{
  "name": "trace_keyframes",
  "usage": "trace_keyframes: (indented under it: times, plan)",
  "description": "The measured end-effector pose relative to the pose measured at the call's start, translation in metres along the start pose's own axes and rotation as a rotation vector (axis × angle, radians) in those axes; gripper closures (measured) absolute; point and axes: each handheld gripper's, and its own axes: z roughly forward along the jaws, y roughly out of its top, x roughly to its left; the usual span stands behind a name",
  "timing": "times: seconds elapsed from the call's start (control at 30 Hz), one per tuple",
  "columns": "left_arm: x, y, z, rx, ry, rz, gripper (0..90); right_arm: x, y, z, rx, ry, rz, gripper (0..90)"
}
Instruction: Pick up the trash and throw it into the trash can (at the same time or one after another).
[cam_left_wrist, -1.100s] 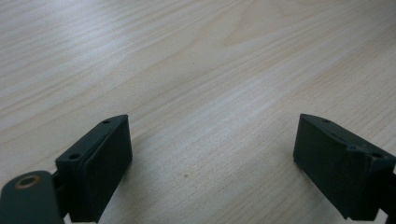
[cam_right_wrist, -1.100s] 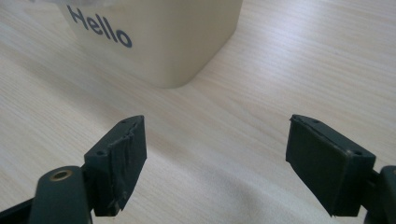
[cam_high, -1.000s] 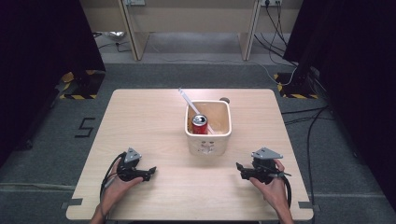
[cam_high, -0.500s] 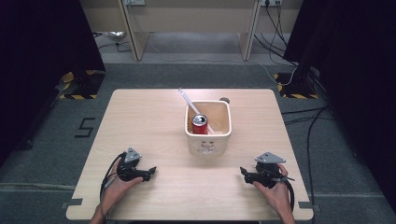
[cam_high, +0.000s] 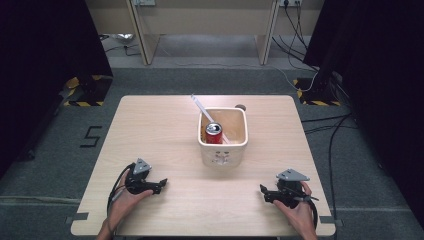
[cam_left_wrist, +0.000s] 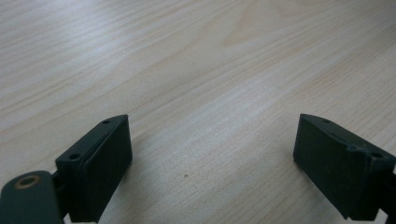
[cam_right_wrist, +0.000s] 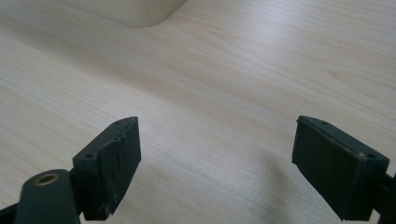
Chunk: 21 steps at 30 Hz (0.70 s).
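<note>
Both grippers rested near the surface's (cam_high: 150, 130) front edge, left gripper (cam_high: 161, 183) and right gripper (cam_high: 263, 190), fingers spread wide and empty. A cream bin (cam_high: 223, 150) holding a red can (cam_high: 214, 132) stood mid-surface.

One overhead, two riding low.
Your high view looks forward and down on the pale wooden table (cam_high: 165, 130); both gripper views skim its grain close up, jaws spread wide.

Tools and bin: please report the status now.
Left tool open, empty. Right tool open, empty. Red can upright in bin. Table between clear.
</note>
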Motion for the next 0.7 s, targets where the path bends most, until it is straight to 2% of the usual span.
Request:
trace_keyframes:
  times: [0.37,0.5,0.6,0.7]
  plan:
    - [0.000,0.000,0.000,0.000,0.000,0.000,10.8,0.000,-0.008,-0.003,0.008,0.006,0.002,15.8]
    - [0.000,0.000,0.000,0.000,0.000,0.000,10.8,0.001,-0.009,-0.002,0.024,-0.007,-0.011,15.8]
    - [0.000,0.000,0.000,0.000,0.000,0.000,10.8,0.002,-0.012,0.000,0.039,-0.005,0.000,14.9]
    - [0.000,0.000,0.000,0.000,0.000,0.000,10.8,0.002,-0.015,0.000,0.021,0.002,0.005,14.3]
